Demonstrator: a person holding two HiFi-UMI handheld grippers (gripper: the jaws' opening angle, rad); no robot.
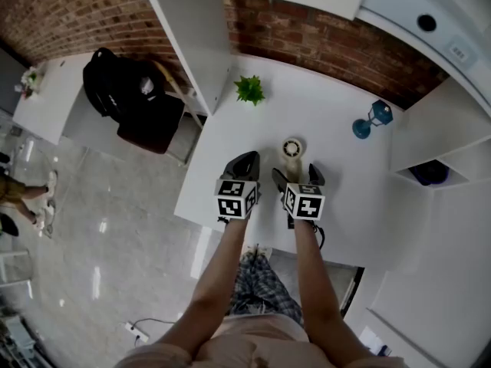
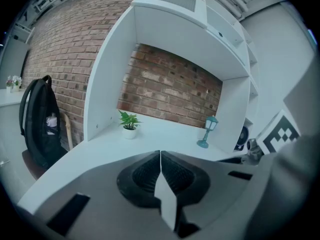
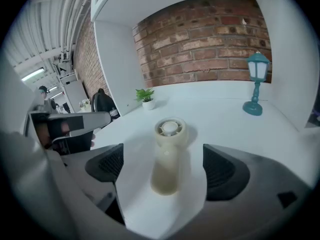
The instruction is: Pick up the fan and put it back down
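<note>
Fan (image 3: 169, 154) upright on the worktop (image 3: 225, 116), seemingly centred between right gripper's (image 1: 298, 176) wide fingers; left gripper (image 2: 160, 173) closed empty, farther.

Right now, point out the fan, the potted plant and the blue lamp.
fan (image 3: 167, 159): right gripper view, on its handle.
potted plant (image 1: 250, 89): head view, on its leaves.
blue lamp (image 3: 256, 86): right gripper view, on its post.

Grey left claw (image 1: 247, 160), right claw (image 1: 296, 172), checkered cubes (image 1: 235, 198), plaid shorts (image 1: 257, 286)
</note>
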